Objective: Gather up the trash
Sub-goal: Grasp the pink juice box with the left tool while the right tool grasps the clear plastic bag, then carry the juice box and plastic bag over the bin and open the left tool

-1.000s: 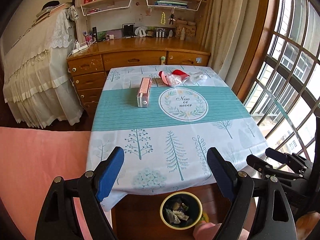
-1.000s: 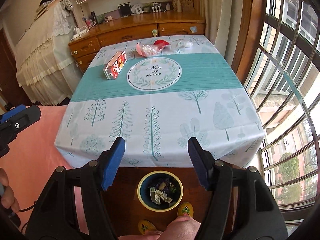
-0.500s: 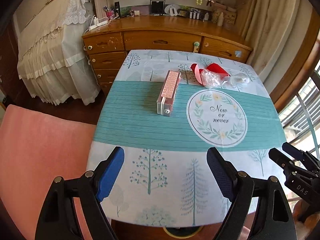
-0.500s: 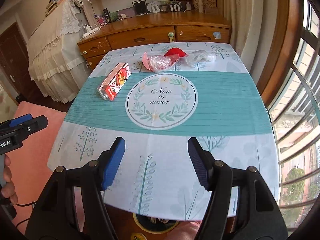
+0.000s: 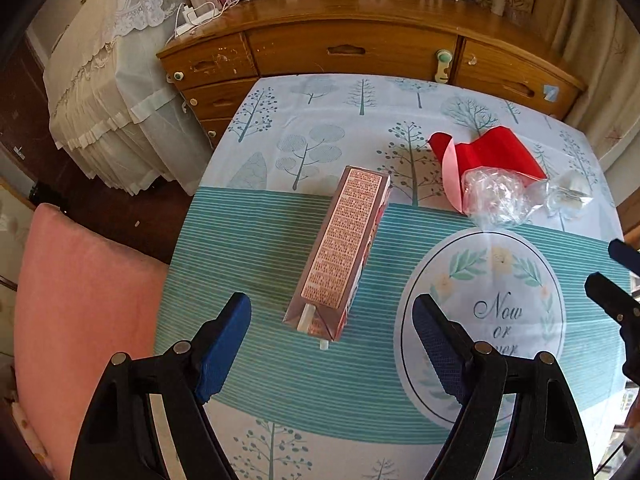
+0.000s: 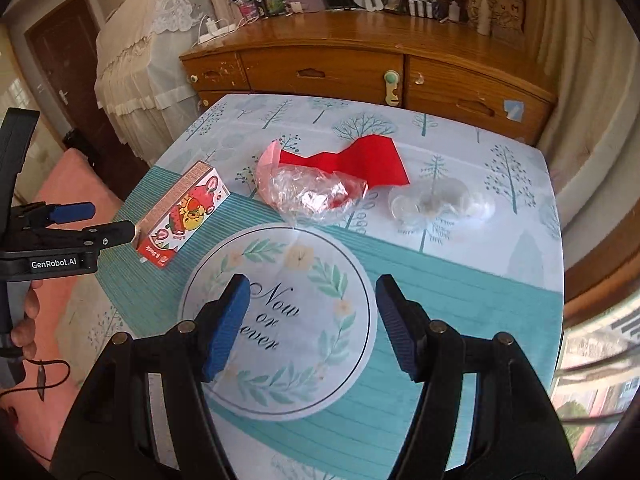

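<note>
Pink-red drink carton (image 5: 345, 251) flat on tablecloth (image 5: 248, 248), long axis running away from left gripper (image 5: 331, 344), near end between spread, empty jaws. Right gripper (image 6: 313, 322) farther, also spread, empty.

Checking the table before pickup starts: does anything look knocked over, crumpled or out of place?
The juice carton lies on its side rather than upright. Behind it, a bent red paper strip sits under a crumpled clear plastic bag, and another clear wrapper lies to its right. Nothing looks spilled. Both tools, left tool and right tool, are open and empty.
</note>
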A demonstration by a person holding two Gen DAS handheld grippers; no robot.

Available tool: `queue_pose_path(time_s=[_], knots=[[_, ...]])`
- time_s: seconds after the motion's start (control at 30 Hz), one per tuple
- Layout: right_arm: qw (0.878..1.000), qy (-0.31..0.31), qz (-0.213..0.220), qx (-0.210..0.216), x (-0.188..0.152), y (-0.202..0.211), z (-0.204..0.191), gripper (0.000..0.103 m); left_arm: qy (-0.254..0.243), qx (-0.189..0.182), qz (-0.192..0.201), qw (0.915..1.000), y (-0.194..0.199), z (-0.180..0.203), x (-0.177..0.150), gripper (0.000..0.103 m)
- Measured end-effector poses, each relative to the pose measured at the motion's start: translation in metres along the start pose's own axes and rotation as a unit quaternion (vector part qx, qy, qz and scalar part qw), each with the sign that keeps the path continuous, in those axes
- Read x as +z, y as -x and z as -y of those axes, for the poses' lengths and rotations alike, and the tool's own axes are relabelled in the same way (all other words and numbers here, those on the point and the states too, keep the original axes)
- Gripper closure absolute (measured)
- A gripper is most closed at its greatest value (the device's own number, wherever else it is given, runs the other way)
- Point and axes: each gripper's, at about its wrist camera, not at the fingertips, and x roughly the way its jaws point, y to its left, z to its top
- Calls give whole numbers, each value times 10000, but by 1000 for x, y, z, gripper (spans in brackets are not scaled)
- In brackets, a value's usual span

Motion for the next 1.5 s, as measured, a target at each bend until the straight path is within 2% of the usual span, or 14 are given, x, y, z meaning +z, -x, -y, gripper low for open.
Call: queue_pose_path(time_s=[0.13,0.27,0.5,0.6,0.63,0.7,0.73,0.77,0.8,0.87,1.03,1.2,1.37,1.5], knots=[[9966,819,33,33,28,-27,-12,40,46,110,-137,9998,-24,2,14,18],[9890,1477,83,76,49,-50,-27,35,160,72,-247,9995,-42,2,24,19],[9726,2302,-321,34,60,-105,-50,35,202,-90,-422,9989,-60,2,29,19],[9686,2456,-391,8,62,-122,-55,35,126,-119,-500,9986,-65,5,27,25],[9682,2463,-446,0,62,-127,-56,35,109,-128,-534,9984,-67,6,26,32],[9677,2446,-601,-30,61,-137,-57,35,59,-81,-611,9981,-70,8,24,41],[9672,2439,-706,-40,60,-143,-58,35,39,-44,-626,9980,-72,9,22,52],[9666,2428,-814,-9,59,-147,-59,40,36,-62,-652,9978,-73,9,21,57],[9661,2440,-846,13,57,-149,-59,47,67,-94,-639,9979,-71,8,19,57],[9662,2449,-805,72,53,-144,-60,50,98,-119,-640,9978,-69,7,15,62],[9730,2143,-771,361,41,-121,-60,52,224,-198,-637,9975,-57,1,-1,63],[9847,1370,-781,744,29,-90,-52,53,304,-391,-525,9974,-27,-4,-29,64],[9904,835,-706,847,10,-54,-58,53,386,-569,-324,9971,10,-10,-57,64],[9942,247,-714,759,-9,-29,-64,53,445,-715,-161,9963,44,-20,-81,64]])
